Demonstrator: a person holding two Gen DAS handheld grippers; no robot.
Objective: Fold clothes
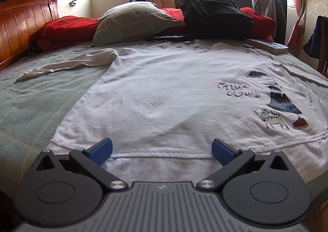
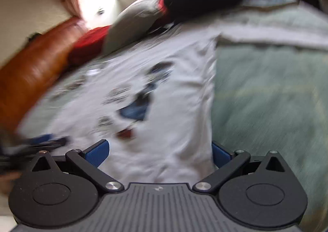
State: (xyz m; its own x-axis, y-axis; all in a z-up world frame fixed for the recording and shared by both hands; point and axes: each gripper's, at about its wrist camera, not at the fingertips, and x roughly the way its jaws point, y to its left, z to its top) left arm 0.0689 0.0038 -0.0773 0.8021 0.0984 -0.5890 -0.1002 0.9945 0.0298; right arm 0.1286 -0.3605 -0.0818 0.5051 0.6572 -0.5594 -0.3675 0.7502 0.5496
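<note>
A white long-sleeved shirt with a "Nice Day" cartoon print lies spread flat on the green bed cover, hem toward me. One sleeve stretches out to the left. My left gripper is open, low over the hem, with its blue fingertips either side of the hem seam. In the blurred right wrist view the same shirt runs away from me; my right gripper is open over its lower right corner. The other gripper shows at the left edge there.
A black backpack, a grey pillow and red bedding sit at the far side of the bed. A book lies at the far right. The wooden headboard stands left. Hanging clothes fill the back right.
</note>
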